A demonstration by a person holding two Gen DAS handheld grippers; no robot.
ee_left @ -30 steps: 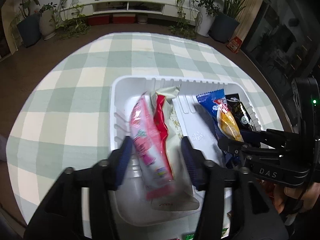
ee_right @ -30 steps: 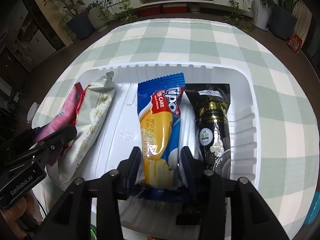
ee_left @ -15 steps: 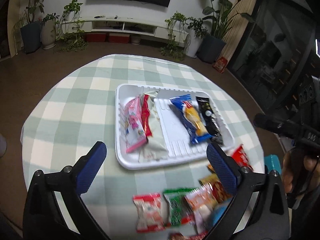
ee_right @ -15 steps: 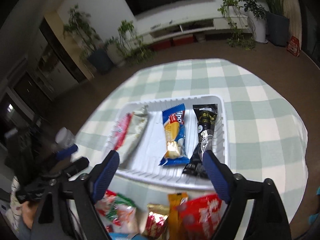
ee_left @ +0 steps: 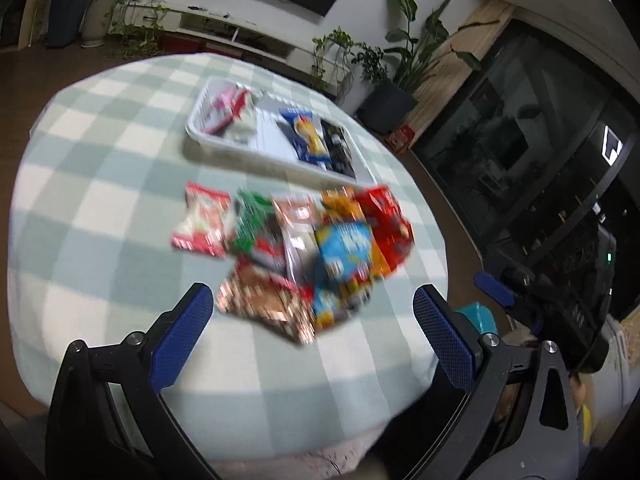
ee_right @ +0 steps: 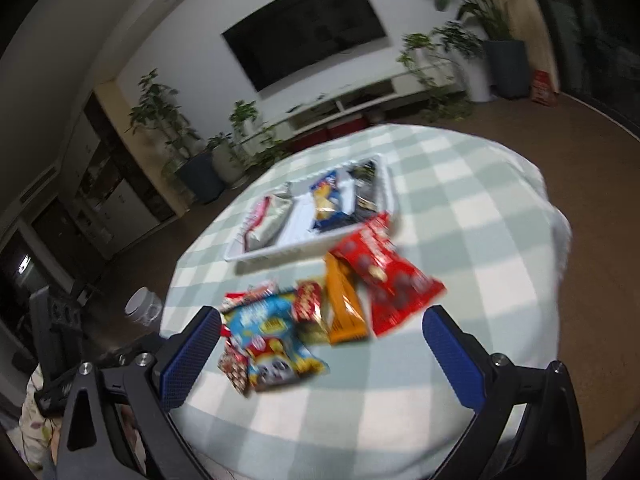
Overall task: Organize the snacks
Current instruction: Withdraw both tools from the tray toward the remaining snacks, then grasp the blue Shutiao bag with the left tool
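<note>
A white tray [ee_left: 244, 148] sits at the far side of the round checked table; it also shows in the right wrist view [ee_right: 276, 250]. In it lie a pink packet [ee_left: 220, 108], a pale packet [ee_left: 244, 126], a blue cake packet [ee_left: 306, 138] and a black packet [ee_left: 338, 146]. A loose heap of snacks lies nearer: a red-white pouch [ee_left: 204, 220], a blue bag [ee_left: 346, 250], a red bag [ee_right: 386, 270] and an orange bar [ee_right: 344, 306]. My left gripper [ee_left: 312, 336] is open and empty, pulled back above the table's near edge. My right gripper [ee_right: 324, 358] is open and empty too.
The green-and-white checked cloth [ee_left: 100, 152] covers the round table. Potted plants [ee_left: 384, 92] and a low white TV shelf [ee_right: 360, 100] stand beyond it. A teal object [ee_left: 478, 316] sits below the table's right edge. The right gripper's body [ee_left: 560, 304] shows at the right.
Both grippers opened, released the packets in the tray and pulled back and up from it. The loose snack heap has come into view; the frames are blurred by motion.
</note>
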